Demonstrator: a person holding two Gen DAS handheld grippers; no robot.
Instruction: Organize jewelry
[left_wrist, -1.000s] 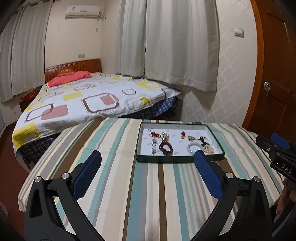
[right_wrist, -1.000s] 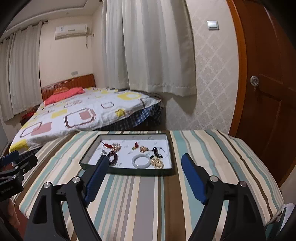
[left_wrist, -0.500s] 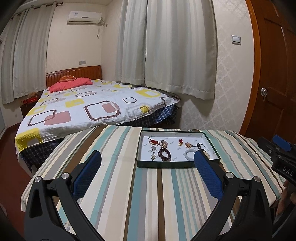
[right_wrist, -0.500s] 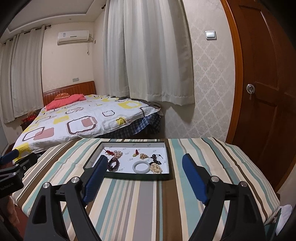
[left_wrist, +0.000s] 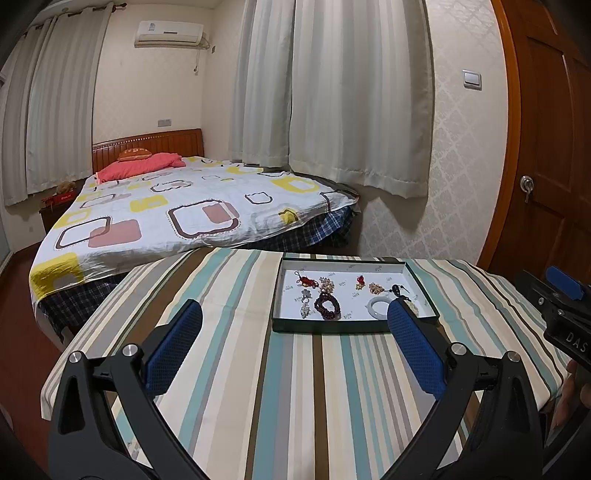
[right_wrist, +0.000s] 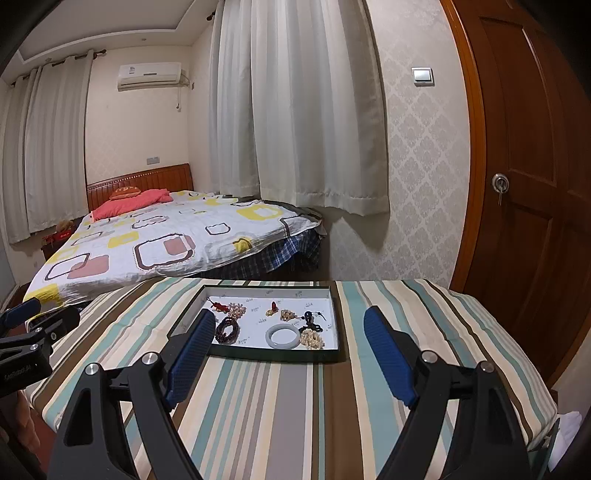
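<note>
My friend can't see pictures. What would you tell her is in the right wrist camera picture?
An open claw with blue pads hangs over a striped tablecloth, pointing at a shallow dark tray holding jewelry: a pale bangle, a dark red bead bracelet and small trinkets. Behind the table are a bed, white curtains and a wooden door.

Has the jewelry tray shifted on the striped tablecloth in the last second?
No. The tray keeps its place on the tablecloth's stripes; only the camera views have changed.

1 tray (right_wrist: 343, 321), 1 bangle (right_wrist: 283, 336), 1 dark bead bracelet (right_wrist: 226, 328), 2 grippers.
</note>
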